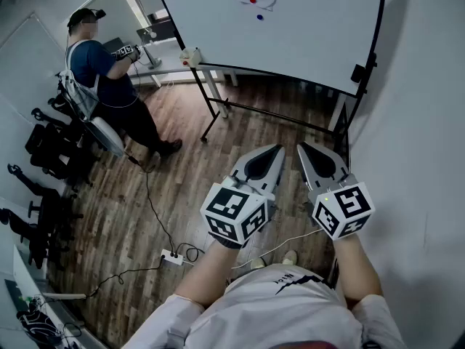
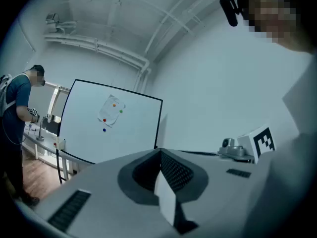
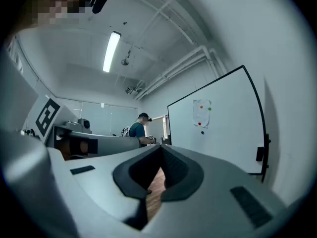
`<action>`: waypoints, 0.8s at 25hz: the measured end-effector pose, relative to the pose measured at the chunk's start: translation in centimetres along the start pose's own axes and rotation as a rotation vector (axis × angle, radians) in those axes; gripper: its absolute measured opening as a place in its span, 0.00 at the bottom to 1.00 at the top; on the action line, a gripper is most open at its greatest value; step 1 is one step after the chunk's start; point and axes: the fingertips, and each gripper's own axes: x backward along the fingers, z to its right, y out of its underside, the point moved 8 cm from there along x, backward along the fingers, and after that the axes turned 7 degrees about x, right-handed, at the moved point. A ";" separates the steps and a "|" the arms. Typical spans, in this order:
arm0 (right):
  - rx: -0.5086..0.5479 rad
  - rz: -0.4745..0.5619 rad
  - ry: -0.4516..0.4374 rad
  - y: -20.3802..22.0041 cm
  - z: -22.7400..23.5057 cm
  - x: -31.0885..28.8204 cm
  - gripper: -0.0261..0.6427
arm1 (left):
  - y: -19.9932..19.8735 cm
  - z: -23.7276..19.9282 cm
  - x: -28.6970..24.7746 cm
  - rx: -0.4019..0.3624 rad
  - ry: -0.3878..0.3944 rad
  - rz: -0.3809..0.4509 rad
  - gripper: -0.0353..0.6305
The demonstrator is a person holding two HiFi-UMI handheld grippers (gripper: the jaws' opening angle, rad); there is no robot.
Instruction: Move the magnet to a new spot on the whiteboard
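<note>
Both pairs of jaws are pressed together, tips touching, with nothing between them. The left gripper (image 1: 278,150) and right gripper (image 1: 302,147) are held side by side in front of the holder's body. They hang over the wood floor (image 1: 189,173), and their closed tips point toward the far whiteboard (image 1: 320,35), well apart from it.

The whiteboard stands on a black frame (image 1: 218,107) against the right wall, and most of its face is bare. A second person (image 1: 109,71) in a blue shirt stands at the far left, facing a desk (image 1: 163,60) just beside the board's left edge. Dark chairs (image 1: 43,151) are clustered along the left wall.

A white sheet (image 2: 111,111) hangs high on the board, a little left of its middle and tilted. The magnets sit there. An orange magnet (image 2: 114,104) is near the sheet's top, a green magnet (image 2: 121,111) at its right edge and a red magnet (image 2: 104,120) at its lower left. The blue magnet (image 2: 104,130) is on bare board just below the sheet, apart from the other three. No gripper is touching any of them.

A black holder (image 1: 360,73) clings to the frame's right edge. On the near floor lies a white power strip (image 1: 171,257) with a thin cable (image 1: 149,195) running from it toward the second person.
</note>
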 end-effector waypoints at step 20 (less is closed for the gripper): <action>-0.070 0.084 -0.016 0.0 6.9 1.9 0.06 | 0.5 -0.7 -3.6 0.023 -0.097 0.021 0.07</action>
